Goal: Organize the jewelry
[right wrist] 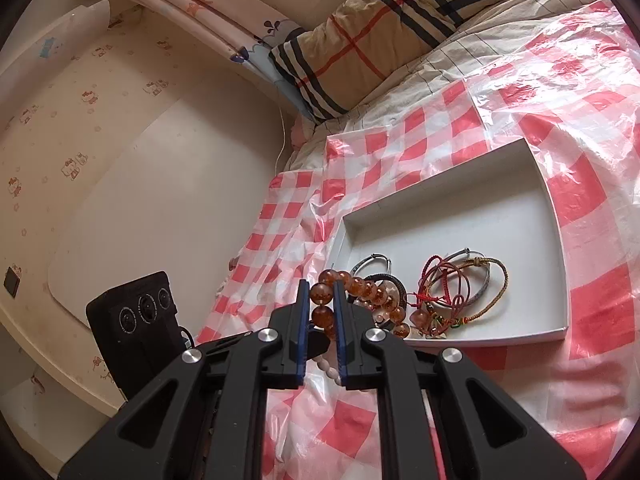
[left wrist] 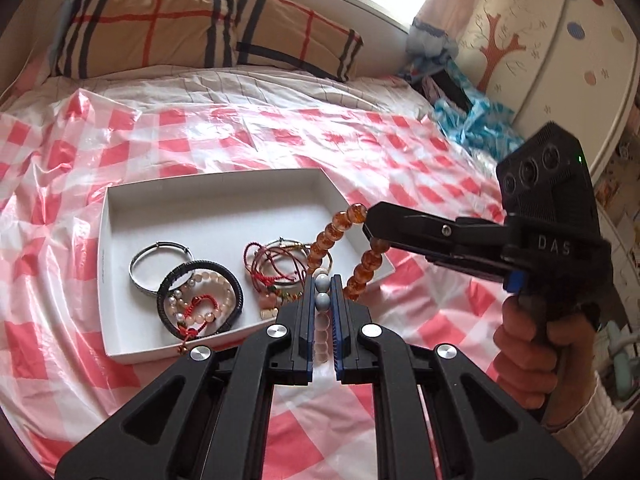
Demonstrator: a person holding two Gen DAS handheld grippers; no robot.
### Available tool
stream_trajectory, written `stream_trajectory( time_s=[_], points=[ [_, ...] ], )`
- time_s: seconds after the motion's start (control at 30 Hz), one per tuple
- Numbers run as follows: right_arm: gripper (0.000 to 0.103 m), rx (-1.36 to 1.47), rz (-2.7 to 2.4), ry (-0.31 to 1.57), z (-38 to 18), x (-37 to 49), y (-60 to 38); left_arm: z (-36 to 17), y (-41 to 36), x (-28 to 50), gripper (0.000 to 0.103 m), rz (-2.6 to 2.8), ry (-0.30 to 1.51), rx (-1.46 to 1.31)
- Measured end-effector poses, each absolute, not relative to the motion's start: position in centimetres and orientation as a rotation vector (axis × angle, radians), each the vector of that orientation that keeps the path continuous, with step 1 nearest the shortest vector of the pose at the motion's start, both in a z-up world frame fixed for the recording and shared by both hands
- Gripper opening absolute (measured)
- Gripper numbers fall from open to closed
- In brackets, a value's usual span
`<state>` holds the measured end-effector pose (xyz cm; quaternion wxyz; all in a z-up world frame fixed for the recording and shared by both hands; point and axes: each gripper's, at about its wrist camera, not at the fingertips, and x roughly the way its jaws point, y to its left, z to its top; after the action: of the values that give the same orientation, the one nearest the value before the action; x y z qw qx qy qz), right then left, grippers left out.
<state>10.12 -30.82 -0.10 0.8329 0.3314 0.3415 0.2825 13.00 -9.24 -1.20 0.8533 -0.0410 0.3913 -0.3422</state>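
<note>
A white shallow box (left wrist: 120, 216) lies on the checked bed cover and holds several bracelets: a silver bangle (left wrist: 138, 264), a dark band with pearl beads (left wrist: 200, 300), and red cords (left wrist: 272, 268). My left gripper (left wrist: 323, 292) is shut on a pale bead bracelet (left wrist: 322, 302), just in front of the box's near edge. My right gripper (left wrist: 370, 224) is shut on an amber bead bracelet (left wrist: 332, 236), which hangs over the box's right side. In the right wrist view, amber beads (right wrist: 322, 300) sit between the right gripper (right wrist: 322, 296) pads, with the box (right wrist: 556, 240) beyond.
A plaid pillow (left wrist: 200, 28) lies at the bed's head. Blue fabric (left wrist: 476, 120) is piled at the bed's right edge beside a white decorated cabinet (left wrist: 560, 60). The pink checked plastic sheet (left wrist: 360, 140) covers the bed around the box.
</note>
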Motion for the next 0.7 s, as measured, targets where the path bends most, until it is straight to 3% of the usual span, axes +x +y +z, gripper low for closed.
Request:
stream_trajectory(
  time_s=[0.17,0.27,0.4,0.5,0.57,0.7],
  points=[
    [0.013,0.716,0.585,0.707,-0.5,11.7,-30.8,-1.0,-8.6,14.8,0.007,-0.68,0.784,-0.159],
    [0.025,0.596,0.387,0.764,-1.4,12.5,-31.2,-2.3,-7.9,16.8,0.007,-0.519,0.78,-0.158],
    [0.025,0.633,0.298,0.806,-2.7,12.6,-33.0,-4.2,-6.8,18.2,0.012,-0.4,0.865,-0.145],
    [0.028,0.628,0.287,0.799,-2.5,12.3,-33.4,-3.9,-6.9,17.7,0.027,-0.371,0.84,-0.111],
    [0.031,0.6,0.287,0.799,-2.2,12.1,-33.1,-3.7,-7.3,17.0,0.049,-0.346,0.823,-0.069],
    [0.035,0.547,0.288,0.801,-1.9,11.9,-32.3,-4.0,-8.3,15.4,0.057,-0.313,0.814,0.03]
  ],
)
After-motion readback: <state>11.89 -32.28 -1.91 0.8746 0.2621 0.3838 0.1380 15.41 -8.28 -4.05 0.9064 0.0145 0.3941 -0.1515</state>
